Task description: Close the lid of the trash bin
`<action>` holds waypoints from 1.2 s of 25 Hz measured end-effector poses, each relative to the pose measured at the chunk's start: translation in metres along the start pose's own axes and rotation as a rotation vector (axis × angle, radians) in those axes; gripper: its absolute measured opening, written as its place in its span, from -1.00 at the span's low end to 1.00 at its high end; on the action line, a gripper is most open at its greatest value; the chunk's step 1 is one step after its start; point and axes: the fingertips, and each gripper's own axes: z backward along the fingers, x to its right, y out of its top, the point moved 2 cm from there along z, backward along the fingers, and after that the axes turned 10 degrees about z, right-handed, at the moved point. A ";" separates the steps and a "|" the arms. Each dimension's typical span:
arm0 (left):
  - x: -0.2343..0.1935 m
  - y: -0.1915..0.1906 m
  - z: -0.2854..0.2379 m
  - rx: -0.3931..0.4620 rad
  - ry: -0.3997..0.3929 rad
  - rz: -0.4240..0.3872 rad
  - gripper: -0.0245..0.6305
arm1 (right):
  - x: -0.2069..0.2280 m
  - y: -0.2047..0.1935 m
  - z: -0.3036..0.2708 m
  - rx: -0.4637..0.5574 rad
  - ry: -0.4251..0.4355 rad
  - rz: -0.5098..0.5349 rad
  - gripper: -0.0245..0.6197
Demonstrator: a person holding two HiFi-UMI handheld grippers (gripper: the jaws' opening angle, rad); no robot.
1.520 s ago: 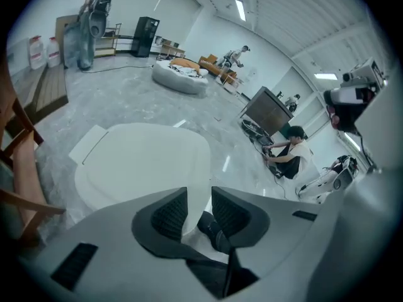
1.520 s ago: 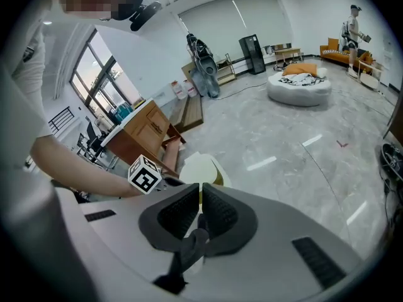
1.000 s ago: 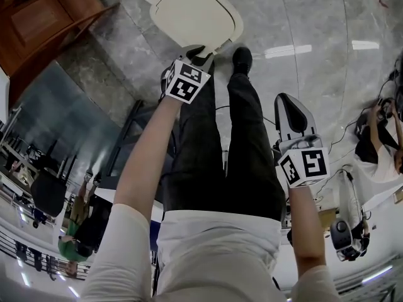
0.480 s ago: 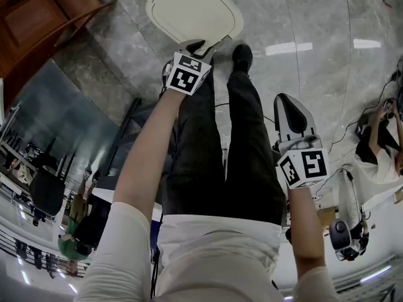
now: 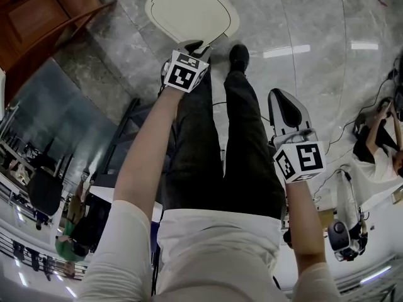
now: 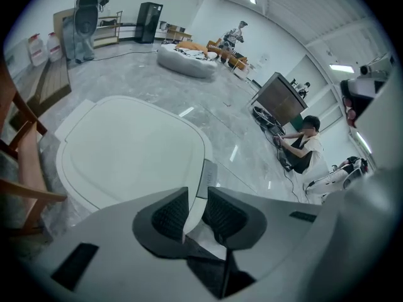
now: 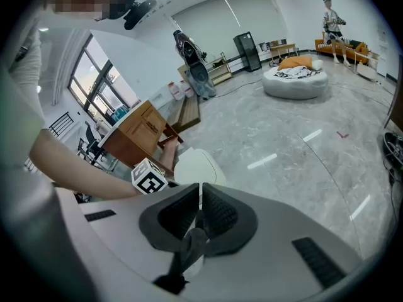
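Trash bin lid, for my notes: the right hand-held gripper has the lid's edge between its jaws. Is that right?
No. It is the left hand-held gripper that has the edge of the trash bin lid between its jaws, which are closing; the left gripper view shows it. The right hand-held gripper hangs away from it.

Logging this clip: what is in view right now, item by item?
trash bin lid: one, cream, on the floor ahead of the feet
wooden furniture: one, brown, left of the lid
bean bag: one, pale, far across the room
seated person: one, white top, at the right
floor: one, grey marble, glossy
shoe: one showing, black, beside the lid
left tongs: one, grey, closing round the lid's near rim
right tongs: one, grey, shut and empty, raised at the right
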 end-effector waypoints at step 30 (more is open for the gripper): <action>0.105 0.048 0.264 0.376 0.080 0.101 -0.85 | -0.051 0.138 0.122 0.150 0.021 0.405 -0.81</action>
